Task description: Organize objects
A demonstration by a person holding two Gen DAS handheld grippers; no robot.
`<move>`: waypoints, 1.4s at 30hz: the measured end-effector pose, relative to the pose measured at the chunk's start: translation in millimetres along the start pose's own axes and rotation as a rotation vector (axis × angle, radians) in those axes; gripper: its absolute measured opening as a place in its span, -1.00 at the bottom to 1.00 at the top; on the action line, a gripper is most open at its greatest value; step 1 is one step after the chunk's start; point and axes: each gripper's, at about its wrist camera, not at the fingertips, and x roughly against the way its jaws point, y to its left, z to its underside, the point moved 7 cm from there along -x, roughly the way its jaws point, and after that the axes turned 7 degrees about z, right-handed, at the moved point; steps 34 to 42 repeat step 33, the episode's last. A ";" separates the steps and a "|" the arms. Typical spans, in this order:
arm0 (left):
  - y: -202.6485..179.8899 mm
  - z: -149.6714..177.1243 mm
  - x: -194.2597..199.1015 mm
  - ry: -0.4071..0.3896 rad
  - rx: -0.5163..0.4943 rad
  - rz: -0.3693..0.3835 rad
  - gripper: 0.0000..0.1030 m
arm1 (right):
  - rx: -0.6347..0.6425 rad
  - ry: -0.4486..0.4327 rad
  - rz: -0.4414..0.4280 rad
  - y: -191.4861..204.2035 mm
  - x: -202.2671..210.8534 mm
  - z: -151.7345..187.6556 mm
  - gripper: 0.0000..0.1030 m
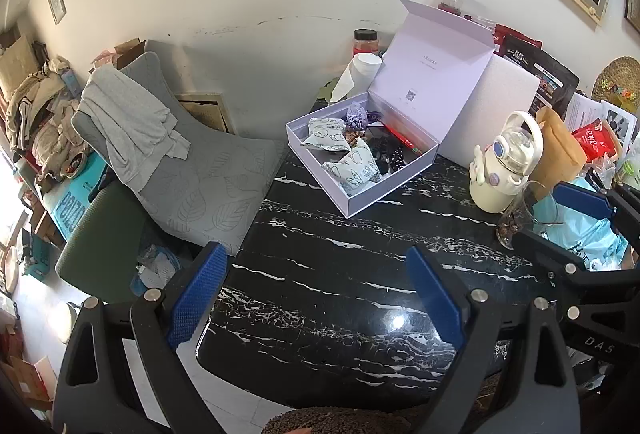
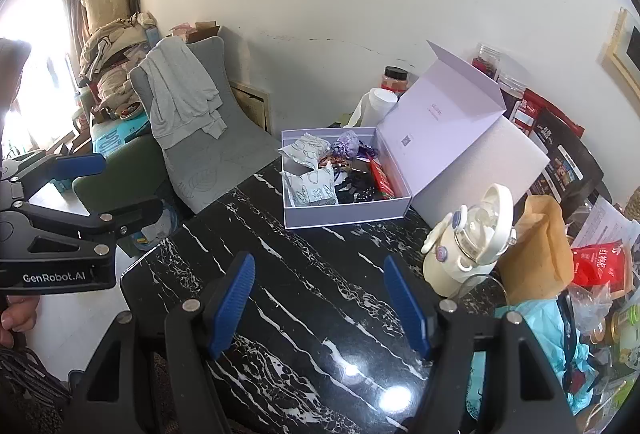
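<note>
Fingers (image 1: 200,294) of the left gripper (image 1: 316,294) stand spread with nothing between them, hovering over the black marble tabletop (image 1: 340,274) on the near side of the lavender box (image 1: 360,150). Those of the right gripper (image 2: 320,306) are spread and empty too, also on the near side of that box. It sits open, lid raised, holding patterned pouches (image 1: 352,166), a purple cloth bundle (image 1: 357,116) and dark beads. Right of the box stands a cream bottle (image 1: 504,162).
</note>
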 end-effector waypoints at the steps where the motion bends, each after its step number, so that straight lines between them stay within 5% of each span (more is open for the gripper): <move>1: -0.3 0.5 0.2 0.000 -0.002 0.002 0.77 | -0.002 0.000 0.001 -0.3 0.4 0.3 0.32; 42: 3.1 10.8 -27.4 0.038 -0.042 0.061 0.77 | -0.053 0.047 0.021 -9.7 -19.8 7.5 0.32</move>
